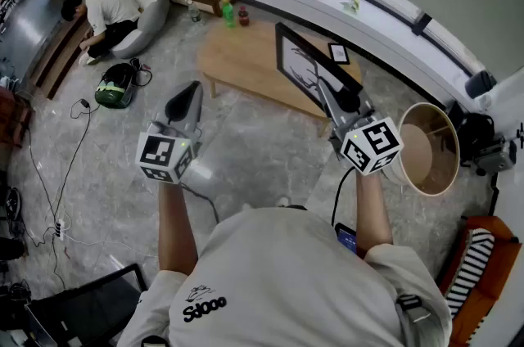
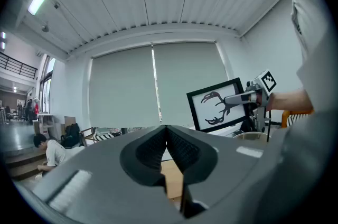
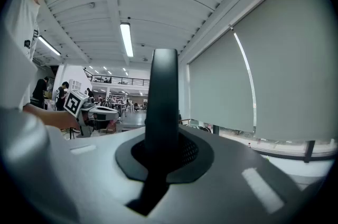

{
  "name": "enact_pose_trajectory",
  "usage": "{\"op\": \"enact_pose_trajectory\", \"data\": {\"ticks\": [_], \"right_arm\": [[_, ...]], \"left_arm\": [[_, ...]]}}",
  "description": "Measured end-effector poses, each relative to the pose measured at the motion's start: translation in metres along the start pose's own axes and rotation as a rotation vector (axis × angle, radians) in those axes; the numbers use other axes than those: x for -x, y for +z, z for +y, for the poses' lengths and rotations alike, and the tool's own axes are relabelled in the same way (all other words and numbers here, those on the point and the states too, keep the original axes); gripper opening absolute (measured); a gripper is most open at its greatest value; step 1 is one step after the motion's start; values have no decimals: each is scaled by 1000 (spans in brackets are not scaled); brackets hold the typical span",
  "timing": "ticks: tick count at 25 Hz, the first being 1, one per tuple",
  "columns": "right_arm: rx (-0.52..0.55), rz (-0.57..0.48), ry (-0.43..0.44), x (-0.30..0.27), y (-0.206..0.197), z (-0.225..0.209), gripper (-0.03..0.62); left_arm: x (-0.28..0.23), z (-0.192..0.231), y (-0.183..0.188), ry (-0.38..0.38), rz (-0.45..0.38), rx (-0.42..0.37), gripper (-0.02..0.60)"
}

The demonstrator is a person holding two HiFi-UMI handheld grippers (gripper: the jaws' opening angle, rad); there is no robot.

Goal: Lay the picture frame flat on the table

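Picture frame [image 1: 301, 69] — black, tilted, antler print

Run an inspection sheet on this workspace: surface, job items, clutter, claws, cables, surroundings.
Surface: low wooden table on a grey stone floor.
Job's things: picture frame with an antler print, held tilted up at the table's right end, not yet flat.
Clutter: small framed card lies on the table; green bottle and red bottle stand by its far edge.
Grippers: right claw is shut on the picture frame's edge; left claw is shut and empty, off to the left of the table.
Cables: power strip with loose leads on the floor at left.
Surroundings: person on a beanbag, green bag, round bin.
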State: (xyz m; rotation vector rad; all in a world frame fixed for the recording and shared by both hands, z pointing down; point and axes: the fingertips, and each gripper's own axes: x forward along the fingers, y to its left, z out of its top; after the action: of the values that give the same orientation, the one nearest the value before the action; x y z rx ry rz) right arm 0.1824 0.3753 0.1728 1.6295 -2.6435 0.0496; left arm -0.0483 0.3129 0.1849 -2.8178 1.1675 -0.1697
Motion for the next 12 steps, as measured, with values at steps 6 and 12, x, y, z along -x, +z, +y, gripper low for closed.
{"op": "enact_pose_trajectory", "data": {"ticks": [6, 12], "right_arm": [[-4, -26, 15, 2, 3, -2, 12], [22, -36, 44, 1, 4, -11, 12]], "left_arm": [[-3, -7, -1, -7, 8, -9, 9], [-7, -18, -3, 18, 19, -4, 9]]}}
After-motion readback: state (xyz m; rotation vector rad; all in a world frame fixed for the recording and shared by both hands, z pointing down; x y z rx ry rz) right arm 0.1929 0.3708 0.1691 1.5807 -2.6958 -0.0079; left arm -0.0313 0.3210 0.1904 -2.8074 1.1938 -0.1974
